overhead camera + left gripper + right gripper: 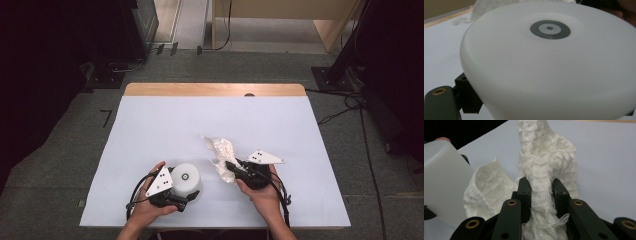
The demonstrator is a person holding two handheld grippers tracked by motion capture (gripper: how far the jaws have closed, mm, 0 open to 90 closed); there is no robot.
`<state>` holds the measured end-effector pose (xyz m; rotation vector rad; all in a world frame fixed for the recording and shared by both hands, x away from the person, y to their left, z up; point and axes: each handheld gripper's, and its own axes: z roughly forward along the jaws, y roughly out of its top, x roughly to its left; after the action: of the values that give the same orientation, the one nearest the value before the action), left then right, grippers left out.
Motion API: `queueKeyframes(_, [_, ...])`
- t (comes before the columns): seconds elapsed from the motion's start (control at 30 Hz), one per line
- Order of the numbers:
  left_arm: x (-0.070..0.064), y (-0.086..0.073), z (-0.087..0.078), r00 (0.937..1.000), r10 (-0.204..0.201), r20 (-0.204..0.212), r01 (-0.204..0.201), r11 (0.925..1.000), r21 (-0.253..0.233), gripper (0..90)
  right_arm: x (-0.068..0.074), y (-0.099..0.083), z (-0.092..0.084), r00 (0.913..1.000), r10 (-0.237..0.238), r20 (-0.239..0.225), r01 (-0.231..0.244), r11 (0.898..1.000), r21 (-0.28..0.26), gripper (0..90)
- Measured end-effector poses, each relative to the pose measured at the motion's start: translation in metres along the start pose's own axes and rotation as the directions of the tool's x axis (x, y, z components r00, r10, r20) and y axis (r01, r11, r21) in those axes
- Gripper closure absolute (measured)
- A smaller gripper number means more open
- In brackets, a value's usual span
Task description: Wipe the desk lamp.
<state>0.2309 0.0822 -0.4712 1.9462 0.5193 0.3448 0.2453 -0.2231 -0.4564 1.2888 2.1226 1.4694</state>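
A white translucent plastic container (186, 177) lies on its side on the white table near the front left, its round base with a grey ring (550, 29) turned up and away. My left gripper (186, 192) is shut on it, one black finger (466, 97) pressed against its wall. A crumpled white waffle-weave cloth (222, 150) lies just right of the container. My right gripper (231, 165) is shut on the cloth's near end, which is bunched between the two pads (541, 185). In the right gripper view the container (441, 177) stands at the left beside the cloth (546, 155).
The table (150, 125) is covered in white, with a wooden strip (215, 89) along its far edge. Cables (345, 107) run over the grey floor at the right, and dark equipment stands at the back left and right.
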Motion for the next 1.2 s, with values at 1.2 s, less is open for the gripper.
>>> queueKeyframes(1.2, [0.039,0.016,0.008,0.9222,-0.182,-0.341,0.138,0.9793,-0.148,0.0,-0.024,-0.012,-0.032,0.9877,0.055,0.146,-0.047,0.997,-0.059,72.9])
